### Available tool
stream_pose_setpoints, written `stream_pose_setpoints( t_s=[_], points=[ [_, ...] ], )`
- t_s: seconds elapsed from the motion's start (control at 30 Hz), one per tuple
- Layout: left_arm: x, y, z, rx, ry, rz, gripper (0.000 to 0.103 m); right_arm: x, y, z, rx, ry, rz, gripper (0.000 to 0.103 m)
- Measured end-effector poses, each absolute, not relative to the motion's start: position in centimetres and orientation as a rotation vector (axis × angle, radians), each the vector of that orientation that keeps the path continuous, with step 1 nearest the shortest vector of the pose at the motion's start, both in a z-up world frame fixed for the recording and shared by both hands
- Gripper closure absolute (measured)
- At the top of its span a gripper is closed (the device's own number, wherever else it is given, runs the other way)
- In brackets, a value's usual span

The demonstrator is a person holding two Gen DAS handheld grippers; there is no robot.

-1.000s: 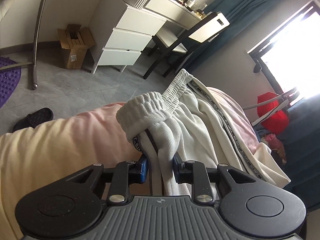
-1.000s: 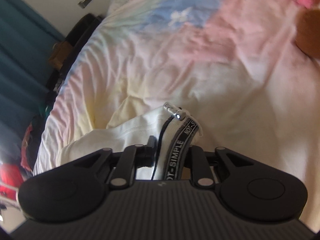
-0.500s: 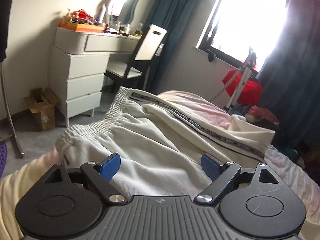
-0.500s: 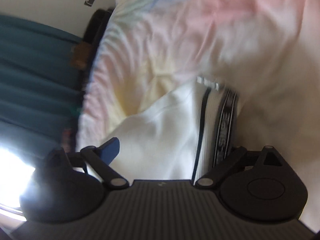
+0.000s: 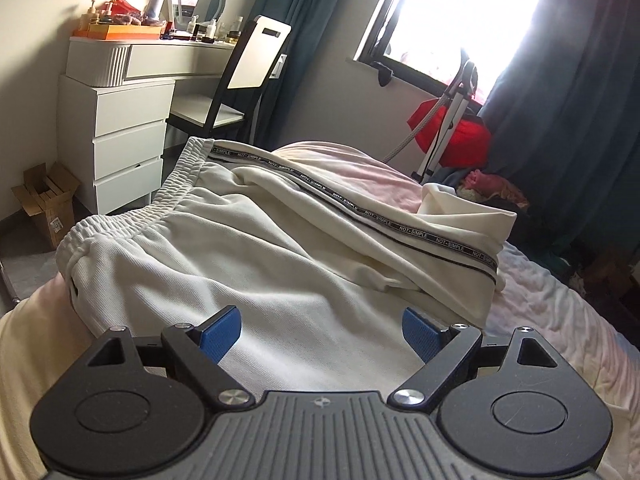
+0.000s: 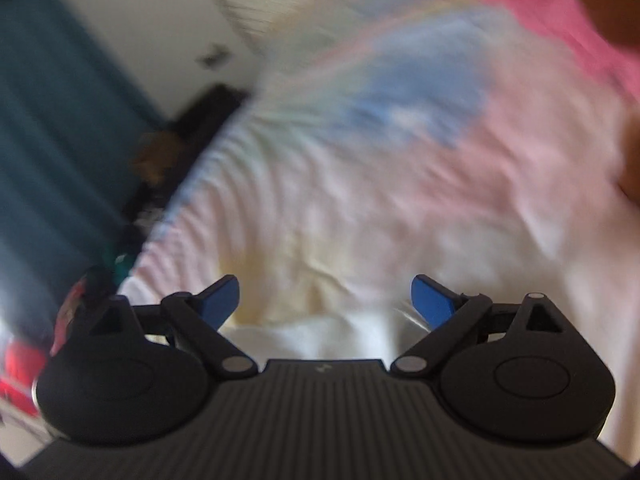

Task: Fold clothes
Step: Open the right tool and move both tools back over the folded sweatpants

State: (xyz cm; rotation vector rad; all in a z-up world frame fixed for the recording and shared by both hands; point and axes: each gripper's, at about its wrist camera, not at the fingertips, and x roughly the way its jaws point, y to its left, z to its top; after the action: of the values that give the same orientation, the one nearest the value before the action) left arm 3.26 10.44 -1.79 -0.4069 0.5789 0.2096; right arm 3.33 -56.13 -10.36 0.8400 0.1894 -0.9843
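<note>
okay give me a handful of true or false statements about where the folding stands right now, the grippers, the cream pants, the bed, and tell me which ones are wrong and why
1. The left gripper is clamped on the waistband. False: its jaws are wide apart with nothing between them.
2. The cream pants lie on the bed, with the waistband toward the white dresser. True.
3. A black stripe printed NOT-SIMPLE runs along the pants. True.
4. The right gripper holds the pants' cuff. False: it is open and empty, with only pale fabric showing below it in a blurred view.
5. The chair by the dresser is red. False: it has a black frame and white back.
</note>
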Motion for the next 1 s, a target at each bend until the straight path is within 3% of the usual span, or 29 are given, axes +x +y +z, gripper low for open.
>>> stream_pose_setpoints(
  t_s=[0.1,0.23,0.53,0.63,0.7,0.73,0.8,1.0],
  points=[
    [3.2,10.2,-1.8,-0.391,0.586,0.206,0.014,8.1,-55.5,-9.9,0.586,0.238,-0.823,0.009],
    [3.7,9.3,-2.4,-0.358,0.605,0.207,0.014,13.0,-56.2,-12.3,0.57,0.395,-0.694,0.019],
    [5.8,5.4,-4.3,-0.215,0.669,0.139,0.014,17.5,-54.0,-16.1,0.394,0.615,-0.669,0.018],
    [6.3,4.3,-4.6,-0.182,0.676,0.093,0.014,17.9,-53.2,-15.7,0.337,0.645,-0.636,0.036],
    [6.4,3.9,-4.6,-0.177,0.673,0.071,0.014,17.7,-52.8,-15.2,0.303,0.645,-0.655,0.067],
    [6.4,3.8,-4.5,-0.179,0.672,0.064,0.014,17.5,-52.8,-14.9,0.303,0.629,-0.662,0.069],
    [6.3,3.6,-4.6,-0.178,0.67,0.057,0.014,17.2,-52.6,-14.3,0.3,0.59,-0.688,0.086],
    [6.5,3.2,-4.9,-0.151,0.674,0.063,0.014,16.7,-53.6,-14.6,0.3,0.522,-0.778,0.09]
  ],
)
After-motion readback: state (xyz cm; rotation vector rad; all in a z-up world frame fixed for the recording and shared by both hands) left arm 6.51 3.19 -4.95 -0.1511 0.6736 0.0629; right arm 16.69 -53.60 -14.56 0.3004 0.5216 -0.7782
